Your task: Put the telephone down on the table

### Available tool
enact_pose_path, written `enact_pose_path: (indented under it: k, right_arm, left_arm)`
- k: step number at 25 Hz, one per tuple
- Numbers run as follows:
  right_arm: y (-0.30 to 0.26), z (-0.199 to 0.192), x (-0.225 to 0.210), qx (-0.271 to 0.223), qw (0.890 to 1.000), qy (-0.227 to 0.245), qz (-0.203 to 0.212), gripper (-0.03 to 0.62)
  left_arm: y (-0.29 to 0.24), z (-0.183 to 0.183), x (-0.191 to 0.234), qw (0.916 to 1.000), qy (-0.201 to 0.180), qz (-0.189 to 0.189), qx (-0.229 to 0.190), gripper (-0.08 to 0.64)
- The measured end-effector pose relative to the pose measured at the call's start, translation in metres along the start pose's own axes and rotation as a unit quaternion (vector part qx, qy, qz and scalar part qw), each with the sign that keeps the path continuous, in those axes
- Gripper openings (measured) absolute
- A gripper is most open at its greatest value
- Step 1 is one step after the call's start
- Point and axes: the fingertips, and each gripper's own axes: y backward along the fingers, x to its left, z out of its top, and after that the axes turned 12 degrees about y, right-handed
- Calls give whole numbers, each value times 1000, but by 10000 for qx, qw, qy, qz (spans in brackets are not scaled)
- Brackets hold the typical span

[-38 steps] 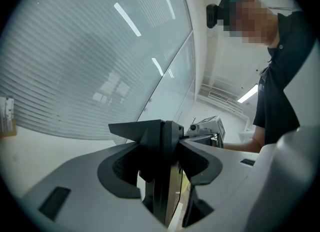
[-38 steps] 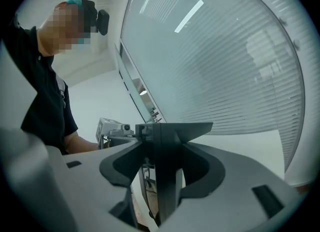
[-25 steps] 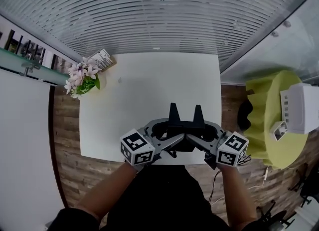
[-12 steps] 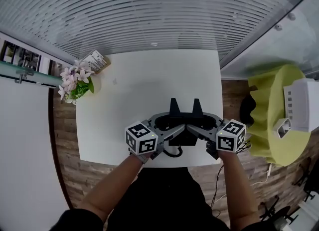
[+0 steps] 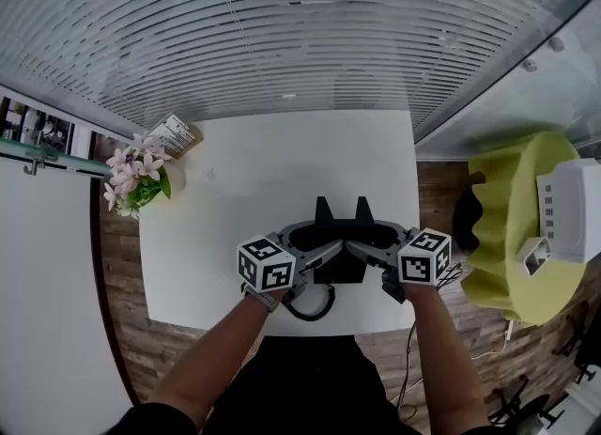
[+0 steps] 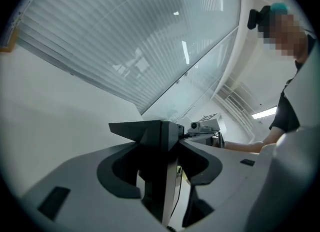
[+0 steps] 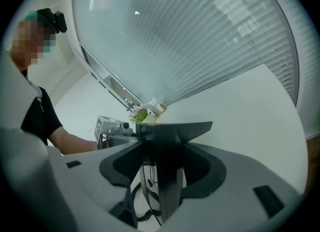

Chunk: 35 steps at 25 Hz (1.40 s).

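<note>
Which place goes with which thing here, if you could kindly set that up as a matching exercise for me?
Things:
1 telephone
2 flowers
3 white machine
4 coiled cord

Places:
A at the white table's far left corner
B trailing under the telephone, by the white table's near edge
C gripped by the left gripper and the right gripper
D on the yellow-green table at the right

Pairs: 1-C; 2-A; 3-D; 4-B
</note>
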Motion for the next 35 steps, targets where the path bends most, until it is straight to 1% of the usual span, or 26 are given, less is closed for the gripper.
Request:
enact_pose_path:
  k: [5, 13, 20, 24, 31, 35]
  right_arm:
    - [-6, -7, -17, -58, 9998, -188, -9, 242]
    - [-20, -9, -37, -30, 9988, -480, 49, 242]
    - [-26, -12, -45, -32, 9975, -703, 51, 242]
    - [-27, -12, -47, -42, 9972, -743, 90, 242]
    - [-28, -13, -47, -218, 9949, -929, 330, 242]
    - [-28, -13, -48, -208, 9956, -870, 272, 251]
  left_arm:
    - [-10, 0, 16, 9998, 131, 109, 37, 233]
    - [-15, 11, 36, 9983, 539, 176, -101, 233]
    - [-19, 4, 51, 9957, 913, 163, 27, 235]
    - [-19, 13, 47, 9961, 875, 128, 16, 235]
    - [-21, 3, 52, 9948, 1015, -5, 101, 235]
    - [-20, 12, 47, 9964, 847, 31, 30, 235]
